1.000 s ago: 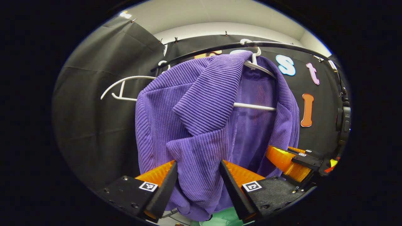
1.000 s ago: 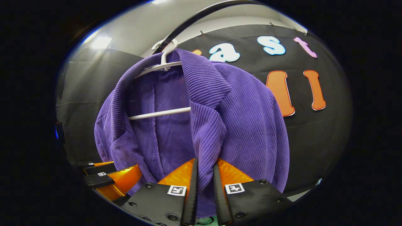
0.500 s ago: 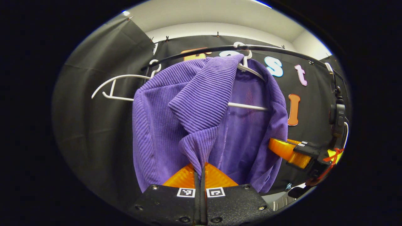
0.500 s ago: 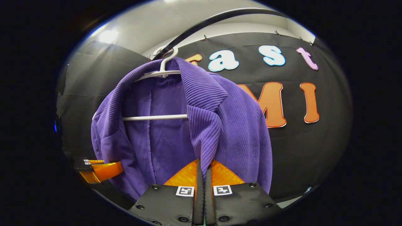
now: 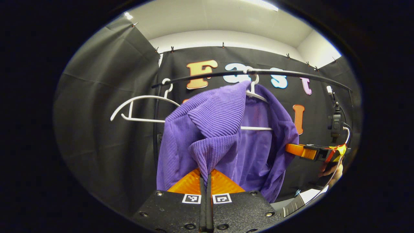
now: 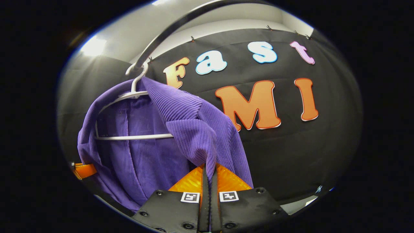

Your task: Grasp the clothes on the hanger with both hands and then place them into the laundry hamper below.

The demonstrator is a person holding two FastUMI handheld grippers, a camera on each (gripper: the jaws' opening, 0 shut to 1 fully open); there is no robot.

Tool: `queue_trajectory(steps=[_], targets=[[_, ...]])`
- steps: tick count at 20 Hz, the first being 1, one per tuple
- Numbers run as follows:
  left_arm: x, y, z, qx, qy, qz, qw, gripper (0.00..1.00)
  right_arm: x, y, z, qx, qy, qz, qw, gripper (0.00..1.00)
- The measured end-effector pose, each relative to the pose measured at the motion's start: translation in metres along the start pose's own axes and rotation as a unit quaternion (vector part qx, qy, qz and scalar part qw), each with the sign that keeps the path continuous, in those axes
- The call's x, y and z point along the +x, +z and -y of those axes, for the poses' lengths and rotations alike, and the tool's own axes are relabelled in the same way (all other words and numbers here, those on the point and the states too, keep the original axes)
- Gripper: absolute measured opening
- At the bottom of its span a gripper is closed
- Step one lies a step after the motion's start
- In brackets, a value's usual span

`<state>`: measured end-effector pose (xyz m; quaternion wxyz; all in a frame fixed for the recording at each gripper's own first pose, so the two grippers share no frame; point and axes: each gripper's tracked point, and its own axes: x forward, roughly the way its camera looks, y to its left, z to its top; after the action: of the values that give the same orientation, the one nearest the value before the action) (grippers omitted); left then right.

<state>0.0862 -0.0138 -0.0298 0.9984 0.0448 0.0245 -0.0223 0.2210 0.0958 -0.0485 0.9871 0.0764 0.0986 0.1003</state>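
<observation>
Purple ribbed corduroy jacket [image 5: 207, 129] hanging on white plastic hanger [image 5: 255, 94], hooked at middle of black rail [image 5: 291, 73]. Left gripper [image 5: 205, 177] pinching one front lapel edge; right gripper [image 6: 209, 174] pinching other. Grasp done; lifting off and lowering into hamper remaining, I judge.

empty white hanger [image 5: 139, 108] | on black rail [image 5: 200, 77] | small black camera [image 5: 334, 121] beside rail's far end

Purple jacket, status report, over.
Left gripper and right gripper shut on purple jacket. Jacket on white hanger, hooked to black rail.
</observation>
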Motion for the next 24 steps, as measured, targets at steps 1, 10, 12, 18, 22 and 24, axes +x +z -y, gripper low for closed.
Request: queue_trajectory(steps=[1, 10, 12, 18, 22, 24], targets=[[-0.005, 0.008, -0.006, 0.005, 0.004, 0.008, 1.000, 0.00, 0.002, 0.002, 0.001, 0.021, 0.010, -0.013, 1.000, 0.09], [-0.015, 0.070, -0.065, 0.008, 0.046, 0.046, 0.998, 0.00, 0.031, 0.042, 0.037, 0.099, 0.028, -0.050, 0.993, 0.09], [-0.012, 0.083, -0.079, 0.007, 0.059, 0.054, 0.997, 0.00, 0.038, 0.048, 0.039, 0.118, 0.038, -0.056, 0.991, 0.09], [0.005, 0.120, -0.110, 0.023, 0.093, 0.085, 0.992, 0.00, 0.048, 0.076, 0.055, 0.160, 0.056, -0.039, 0.985, 0.09], [0.013, 0.141, -0.122, 0.032, 0.099, 0.112, 0.988, 0.00, 0.046, 0.096, 0.061, 0.189, 0.075, -0.014, 0.979, 0.09], [0.016, 0.153, -0.125, 0.042, 0.102, 0.127, 0.986, 0.00, 0.049, 0.103, 0.065, 0.198, 0.080, -0.004, 0.977, 0.09]])
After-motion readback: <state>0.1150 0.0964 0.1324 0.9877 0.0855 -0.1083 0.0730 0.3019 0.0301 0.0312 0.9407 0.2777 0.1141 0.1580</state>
